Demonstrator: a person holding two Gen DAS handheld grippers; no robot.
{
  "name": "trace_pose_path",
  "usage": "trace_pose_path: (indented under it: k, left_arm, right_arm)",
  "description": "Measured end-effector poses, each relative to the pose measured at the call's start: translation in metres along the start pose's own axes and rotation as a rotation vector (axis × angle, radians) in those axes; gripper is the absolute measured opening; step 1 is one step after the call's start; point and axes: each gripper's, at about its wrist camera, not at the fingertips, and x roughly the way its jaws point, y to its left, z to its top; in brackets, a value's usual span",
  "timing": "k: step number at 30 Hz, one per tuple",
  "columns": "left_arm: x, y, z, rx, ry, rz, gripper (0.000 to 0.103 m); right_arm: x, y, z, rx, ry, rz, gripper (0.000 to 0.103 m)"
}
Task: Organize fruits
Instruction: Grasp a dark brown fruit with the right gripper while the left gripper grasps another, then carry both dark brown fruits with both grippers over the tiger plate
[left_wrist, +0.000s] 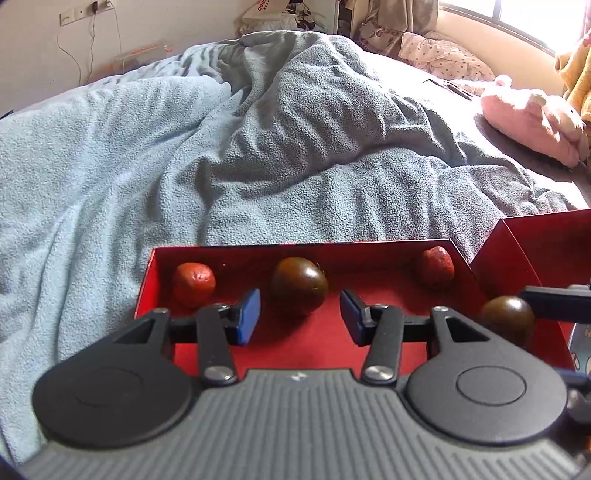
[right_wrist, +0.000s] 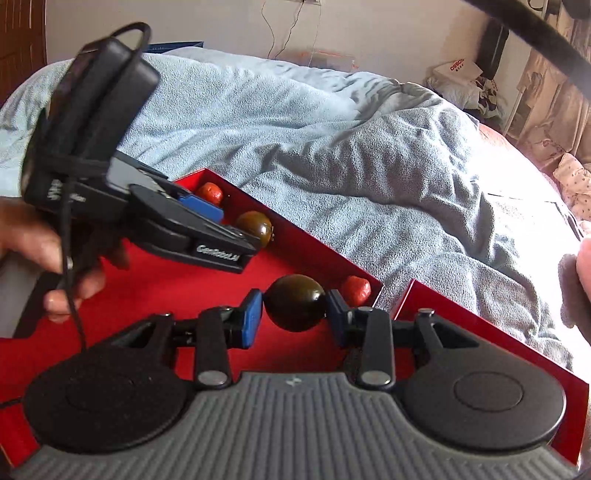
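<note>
Two dark tomatoes, two red fruits in the red box (left_wrist: 236, 347): right gripper (right_wrist: 294, 312) clamps one dark tomato (right_wrist: 294, 308), long axis spanning its pads; left gripper (left_wrist: 300, 317) gapes empty before the far-wall tomato (left_wrist: 299, 285).

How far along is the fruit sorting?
Nothing looks sorted yet. The right claw grips one dark fruit. The left claw is open, aimed at another dark fruit. Two small red fruits remain in the red box.

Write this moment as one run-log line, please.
right gripper: shut on dark tomato | left gripper: open, empty | red box: three fruits
</note>
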Motion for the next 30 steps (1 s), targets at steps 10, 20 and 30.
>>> trace_pose_path:
  k: [10, 20, 30]
  left_arm:
    - [0.025, -0.007, 0.001, 0.029, -0.004, 0.058, 0.051]
    - [0.021, -0.009, -0.002, 0.017, -0.012, 0.06, 0.046]
    - [-0.021, -0.018, -0.014, -0.014, -0.011, 0.07, 0.045]
  right_arm:
    - [-0.058, 0.02, -0.022, 0.081, -0.049, 0.057, 0.043]
    - [-0.081, 0.031, -0.046, 0.095, -0.027, 0.053, 0.043]
    - [-0.104, 0.024, -0.07, 0.131, -0.033, 0.034, 0.043]
